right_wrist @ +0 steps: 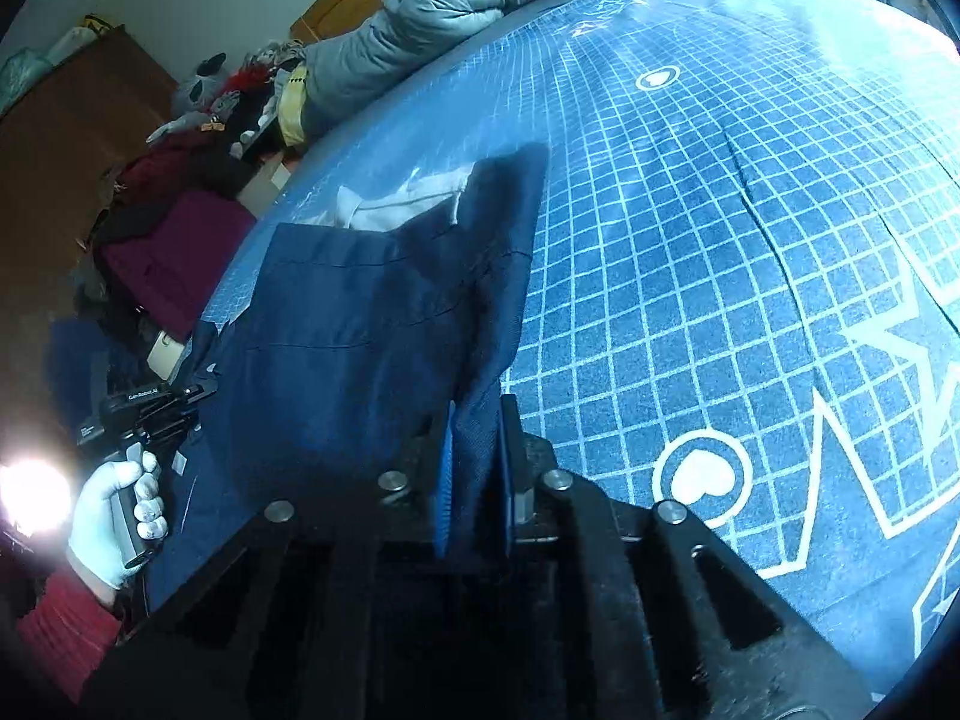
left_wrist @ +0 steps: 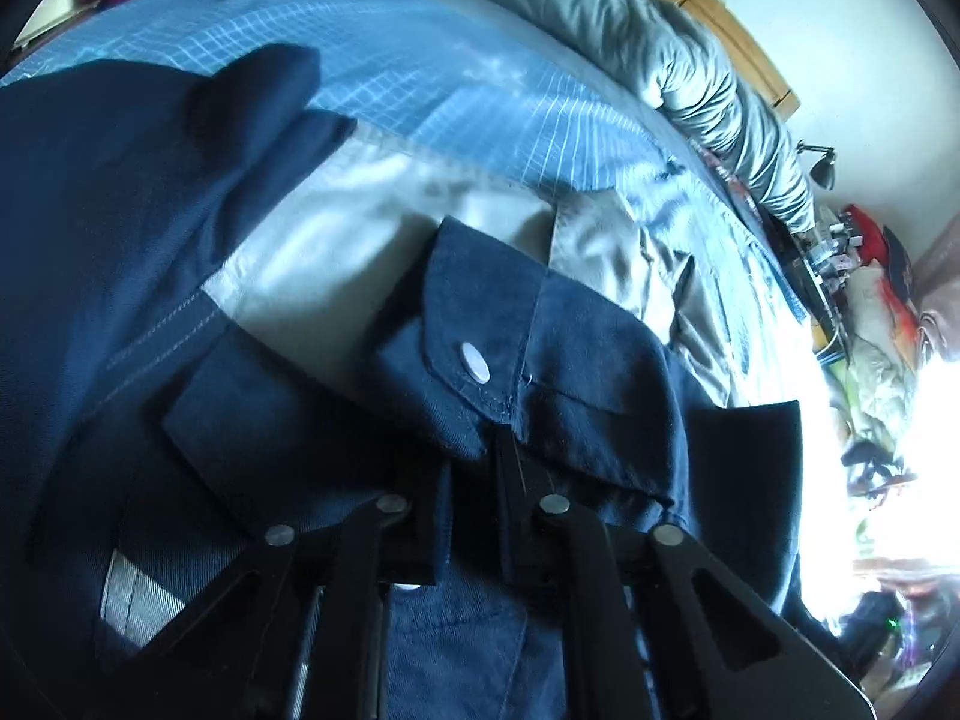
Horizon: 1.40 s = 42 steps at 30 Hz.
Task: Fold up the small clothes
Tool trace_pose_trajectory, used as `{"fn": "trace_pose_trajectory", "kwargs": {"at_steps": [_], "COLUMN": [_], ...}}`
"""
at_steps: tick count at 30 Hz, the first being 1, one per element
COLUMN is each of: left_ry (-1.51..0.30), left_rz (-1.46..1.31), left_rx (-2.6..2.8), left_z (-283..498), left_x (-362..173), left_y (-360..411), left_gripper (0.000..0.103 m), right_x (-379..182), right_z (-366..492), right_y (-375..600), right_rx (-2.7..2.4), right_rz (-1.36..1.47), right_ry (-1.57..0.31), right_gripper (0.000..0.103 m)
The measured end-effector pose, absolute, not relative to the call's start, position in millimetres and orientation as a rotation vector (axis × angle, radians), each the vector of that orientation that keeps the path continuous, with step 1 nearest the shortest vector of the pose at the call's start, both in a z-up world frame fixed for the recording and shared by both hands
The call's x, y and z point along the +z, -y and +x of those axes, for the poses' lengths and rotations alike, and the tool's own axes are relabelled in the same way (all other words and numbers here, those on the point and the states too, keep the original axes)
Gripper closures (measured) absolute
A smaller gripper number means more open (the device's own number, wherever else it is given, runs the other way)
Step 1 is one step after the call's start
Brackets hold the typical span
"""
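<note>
Small navy shorts (left_wrist: 570, 372) with a white inner lining (left_wrist: 336, 252) and a metal snap button (left_wrist: 474, 362) fill the left wrist view. My left gripper (left_wrist: 474, 480) is shut on their waistband just below the snap. In the right wrist view the same navy shorts (right_wrist: 360, 324) are lifted off a blue grid mat (right_wrist: 720, 276), and my right gripper (right_wrist: 477, 456) is shut on their lower edge. The left gripper (right_wrist: 144, 414) shows at far left there, held by a white-gloved hand (right_wrist: 114, 516).
A grey puffy quilt (left_wrist: 690, 72) lies along the mat's far side by a wooden headboard (left_wrist: 738, 42). Maroon clothes (right_wrist: 174, 252) and stuffed toys (right_wrist: 222, 96) pile up beyond the mat's left edge. Open mat with white heart and star marks (right_wrist: 702, 477) spreads to the right.
</note>
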<state>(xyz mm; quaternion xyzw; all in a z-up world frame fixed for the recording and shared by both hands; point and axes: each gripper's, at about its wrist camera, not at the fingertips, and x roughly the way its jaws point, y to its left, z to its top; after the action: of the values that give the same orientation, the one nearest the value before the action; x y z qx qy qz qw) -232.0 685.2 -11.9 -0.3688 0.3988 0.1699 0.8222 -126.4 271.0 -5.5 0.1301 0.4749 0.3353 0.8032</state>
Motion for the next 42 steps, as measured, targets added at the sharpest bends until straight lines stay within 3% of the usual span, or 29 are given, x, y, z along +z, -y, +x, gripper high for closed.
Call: {"fn": "trace_pose_trajectory", "kwargs": {"at_steps": [6, 10, 15, 16, 17, 18, 23, 28, 33, 34, 37, 42], "left_ry": [-0.747, -0.750, -0.749, -0.744, -0.734, -0.726, -0.712, -0.692, -0.684, -0.687, -0.702, -0.691], "left_rz": [-0.691, -0.778, -0.759, -0.767, -0.784, -0.799, -0.794, -0.809, -0.822, -0.826, -0.844, -0.833], "left_rx": [0.457, 0.426, 0.405, 0.402, 0.401, 0.399, 0.375, 0.353, 0.327, 0.322, 0.296, 0.277], "left_z": [-273.4, -284.0, -286.3, -289.4, -294.5, -298.1, -307.2, -310.3, -312.8, -313.4, -320.1, -355.5], "left_x": [9.9, -21.1, -12.5, -12.8, -12.4, -12.2, -14.5, -18.1, -20.2, -19.8, -15.2, 5.7], "left_y": [-669.7, -685.6, -687.0, -686.9, -687.6, -688.6, -687.9, -687.9, -689.6, -689.6, -691.8, -697.9], "left_gripper": [0.093, 0.081, 0.080, 0.080, 0.079, 0.079, 0.079, 0.079, 0.077, 0.076, 0.068, 0.053], "right_x": [-9.5, -14.2, -15.3, -12.1, -4.9, 5.3, 58.5, 51.6, -15.6, -14.1, 2.6, 47.3], "right_z": [-127.9, -125.0, -123.4, -125.5, -129.8, -136.1, -152.8, -108.0, -76.3, -78.5, -86.3, -113.7], "right_y": [-270.2, -268.6, -264.4, -263.9, -262.4, -260.2, -261.9, -363.3, -470.4, -469.2, -450.4, -343.7], "right_rx": [0.727, 0.738, 0.744, 0.728, 0.690, 0.665, 0.645, 0.853, 0.939, 0.934, 0.913, 0.822], "right_rz": [0.288, 0.319, 0.345, 0.332, 0.300, 0.280, 0.274, 0.182, -0.003, 0.003, 0.010, 0.073], "right_ry": [-1.014, -1.031, -1.033, -1.020, -0.990, -0.947, -0.780, -0.884, -1.134, -1.086, -1.079, -0.918], "right_gripper": [0.093, 0.093, 0.092, 0.087, 0.076, 0.073, 0.073, 0.081, 0.077, 0.079, 0.070, 0.069]}}
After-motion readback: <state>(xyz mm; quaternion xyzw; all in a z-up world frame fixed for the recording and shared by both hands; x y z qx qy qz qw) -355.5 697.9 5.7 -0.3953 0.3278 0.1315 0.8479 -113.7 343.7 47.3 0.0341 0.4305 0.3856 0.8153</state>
